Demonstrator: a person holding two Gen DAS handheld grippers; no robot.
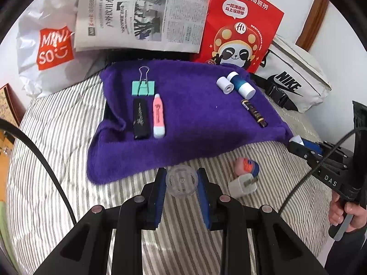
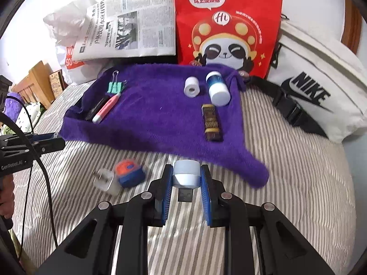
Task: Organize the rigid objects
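A purple towel (image 1: 188,119) (image 2: 160,119) lies on the striped bed. On its left lie a green binder clip (image 1: 143,87), a black flat item (image 1: 141,119) and a pink pen-shaped item (image 1: 158,115). On its right lie a white roll (image 1: 225,85), a blue-and-white bottle (image 1: 243,86) and a dark brown stick (image 1: 254,112). My left gripper (image 1: 182,181) is shut on a clear round plastic disc (image 1: 182,180) at the towel's near edge. My right gripper (image 2: 186,176) is shut on a pale blue cylinder (image 2: 186,175) near the towel's near corner.
A white charger plug (image 1: 243,185) (image 2: 105,180) and an orange-and-blue ball (image 1: 246,166) (image 2: 129,171) lie on the striped bed (image 2: 286,183). A small black USB piece (image 2: 185,194) lies under the right gripper. A newspaper (image 1: 142,13), red paper bag (image 1: 238,27), Miniso bag (image 1: 52,45) and Nike bag (image 2: 316,91) stand behind.
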